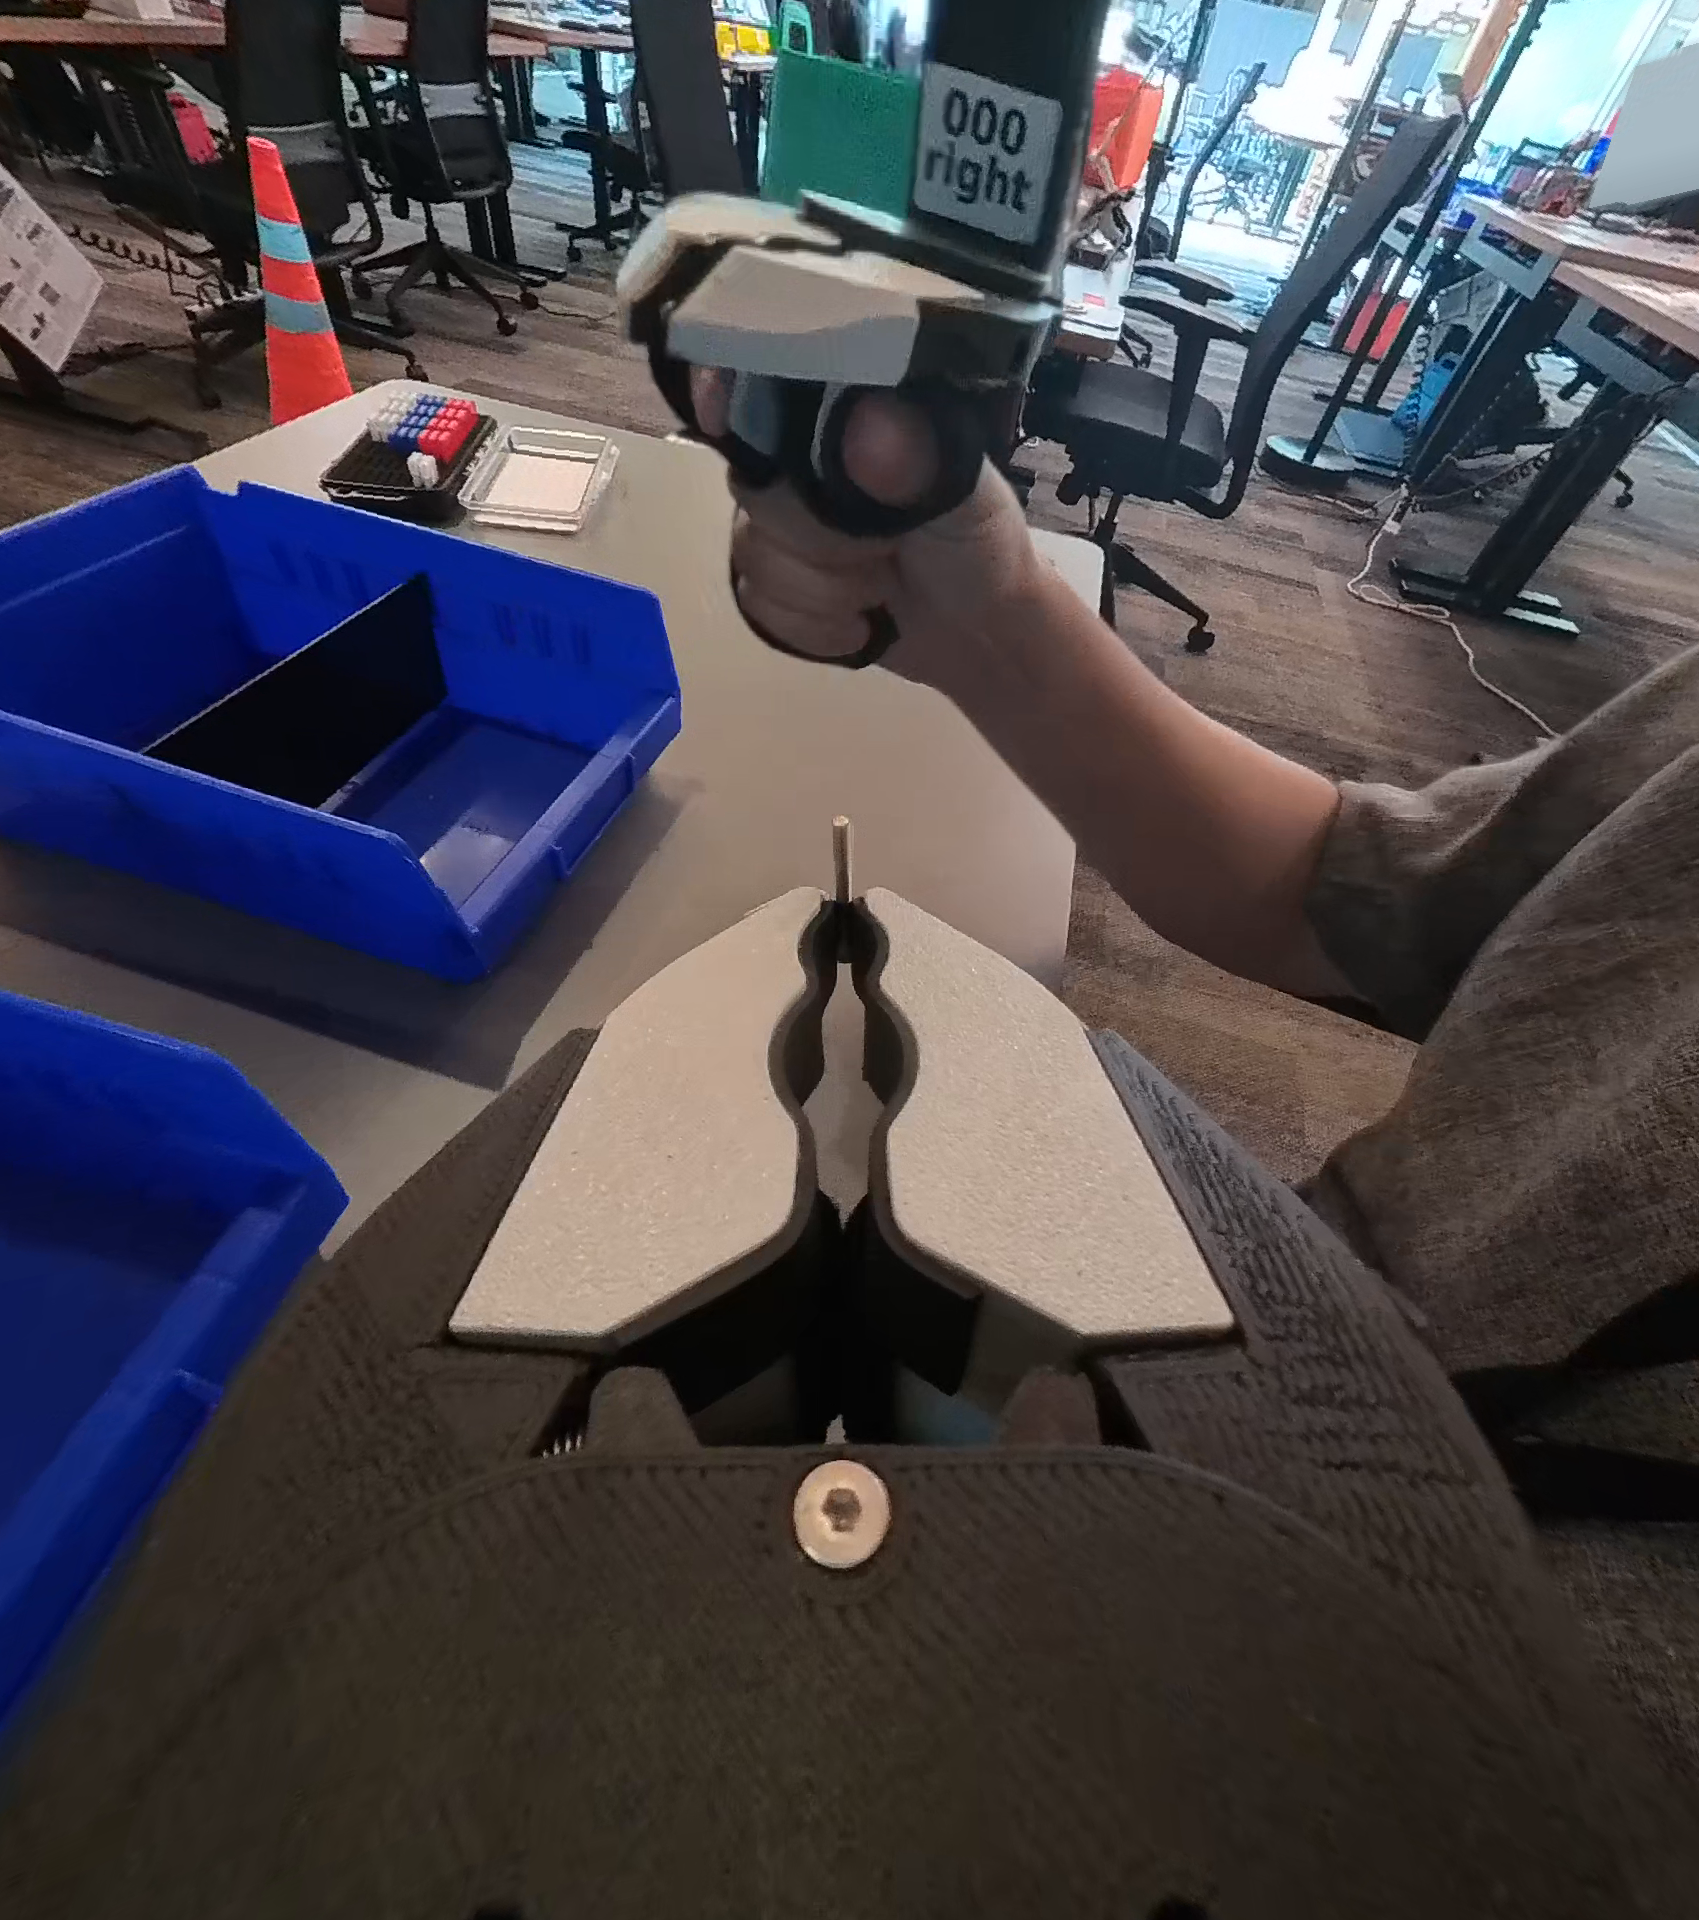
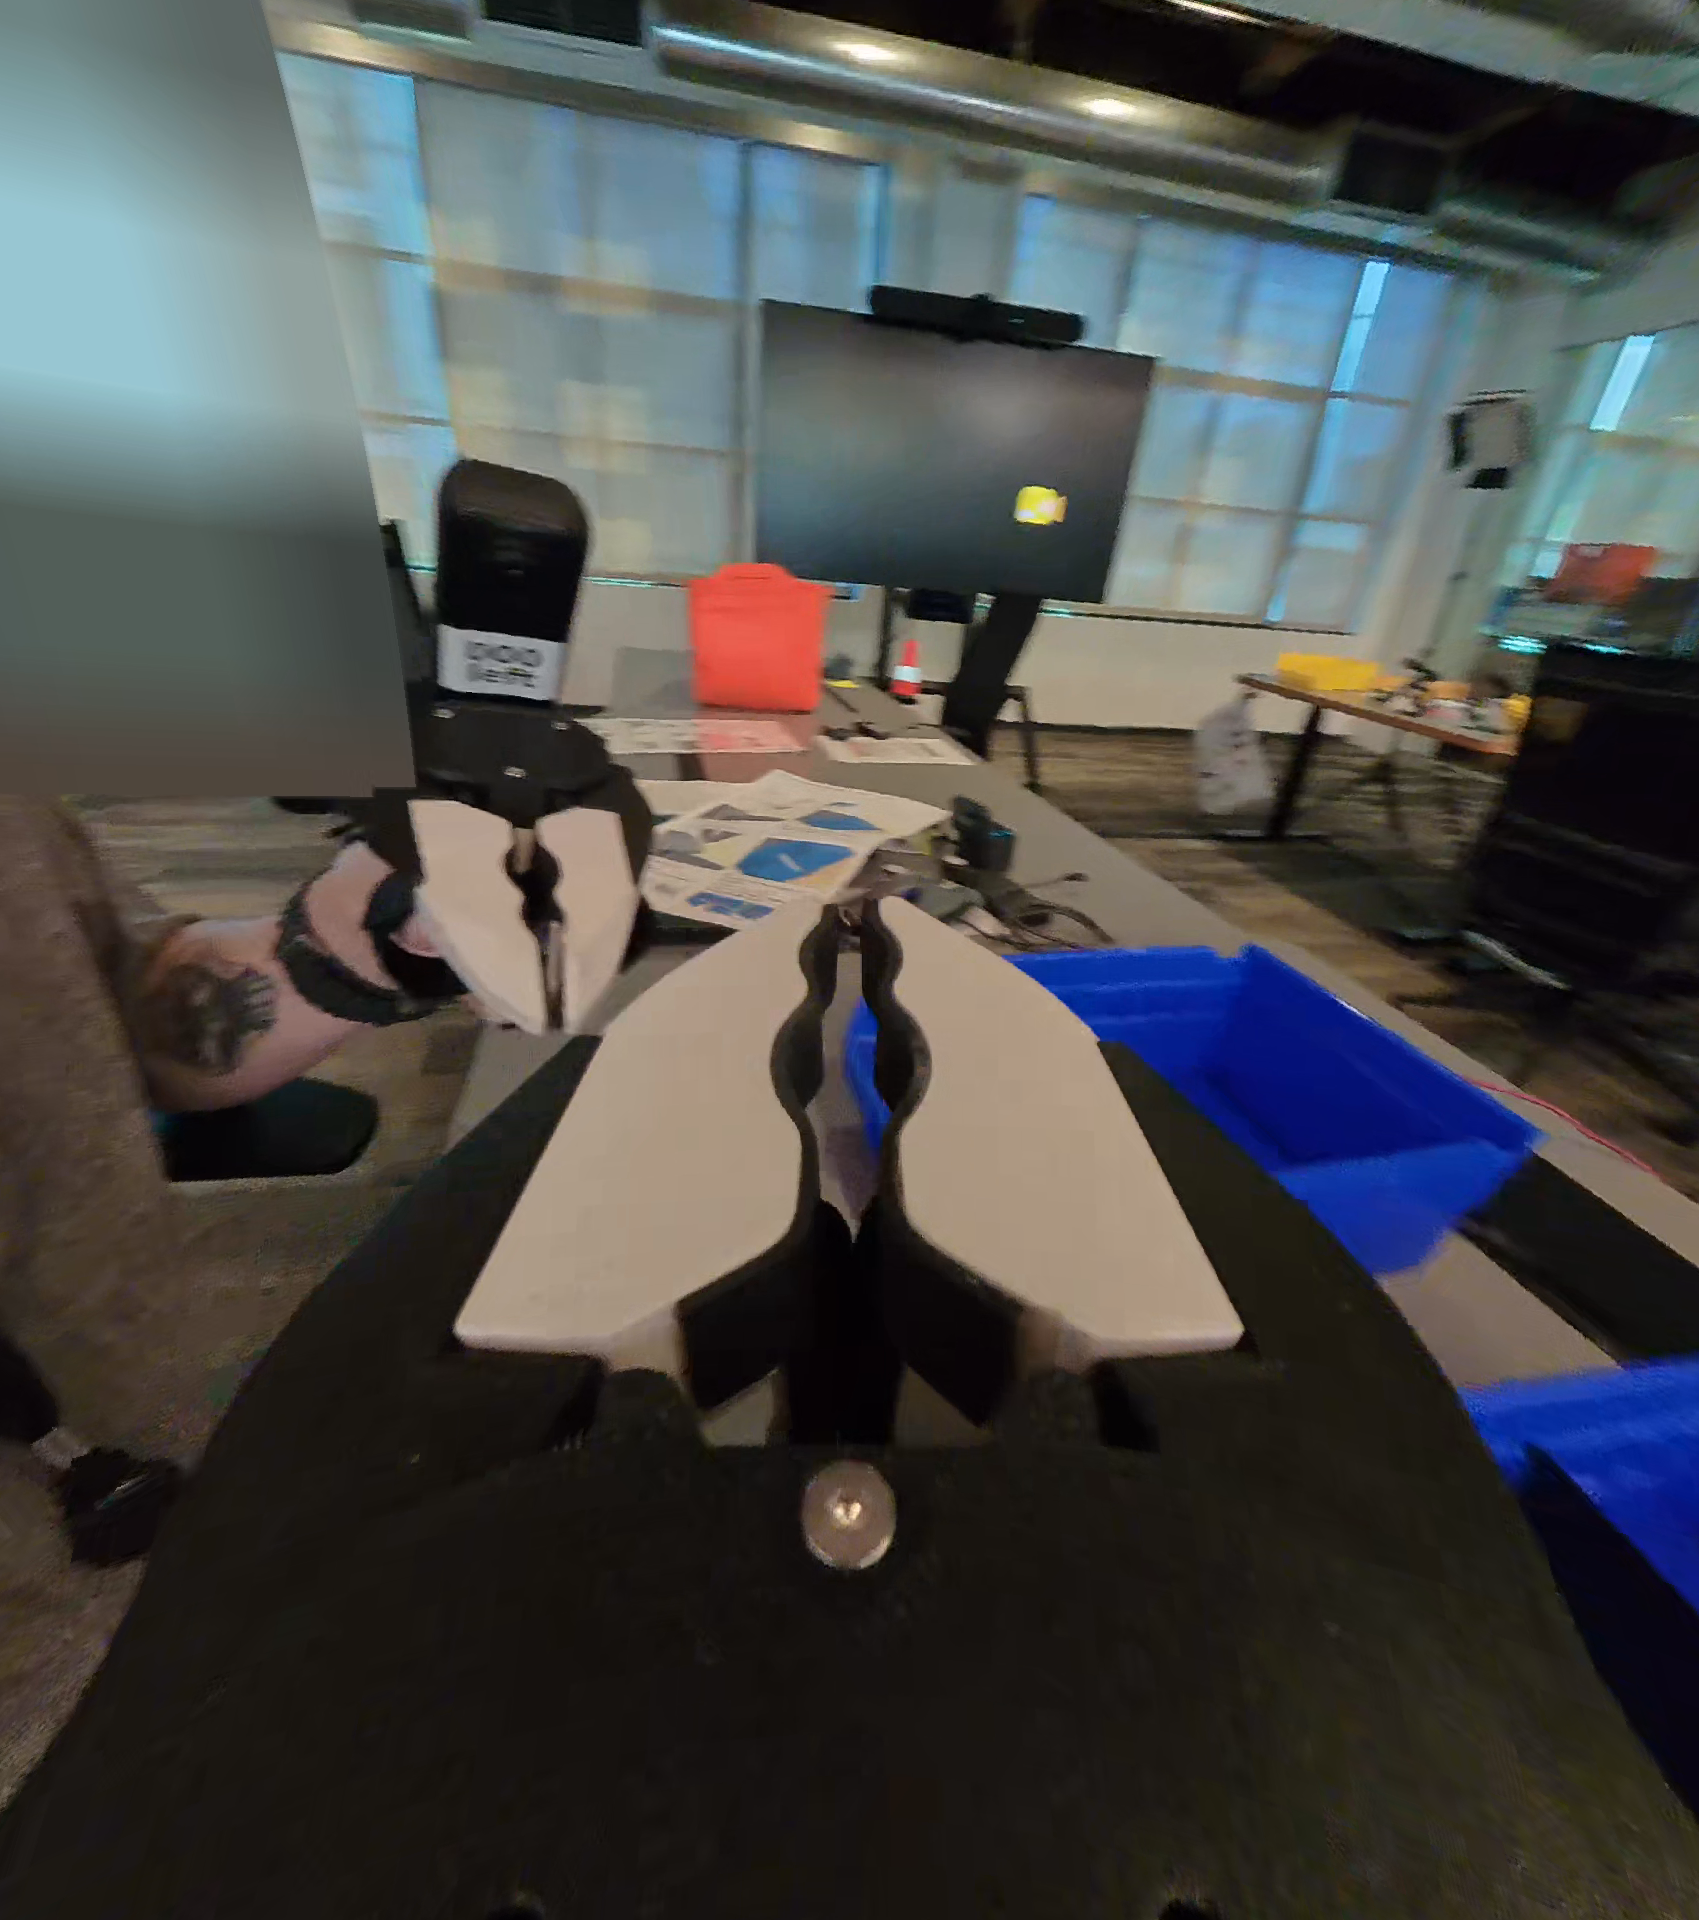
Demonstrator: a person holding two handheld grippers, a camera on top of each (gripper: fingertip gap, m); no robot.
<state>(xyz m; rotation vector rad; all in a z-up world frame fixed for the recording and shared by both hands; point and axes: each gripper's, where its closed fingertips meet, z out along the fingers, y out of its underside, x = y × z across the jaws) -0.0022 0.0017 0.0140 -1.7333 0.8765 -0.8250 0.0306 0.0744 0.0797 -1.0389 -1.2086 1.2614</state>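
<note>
The left hand-held gripper (image 1: 843, 902) has its jaws closed on a thin metal pin (image 1: 840, 854), whose tip sticks up just past the fingertips, above the near right part of the grey table (image 1: 824, 727). To its left sits a blue bin (image 1: 305, 665) with a dark divider (image 1: 305, 696), and a second blue bin (image 1: 76, 1299) lies nearer the camera. At the far end of the table rest a small black tray of red, white and blue pieces (image 1: 414, 449) and a clear lidded case (image 1: 541, 480). The right hand-held gripper (image 2: 847, 920) is raised in the air beyond the pin, held by a hand (image 1: 876, 520); its jaws are nearly together and seem to hold nothing, though motion blur makes this uncertain. Since the pin is slim and gripped only at the fingertips, a steady, firm squeeze and slow, level movement look sensible, keeping it upright and clear of the bin walls.
</note>
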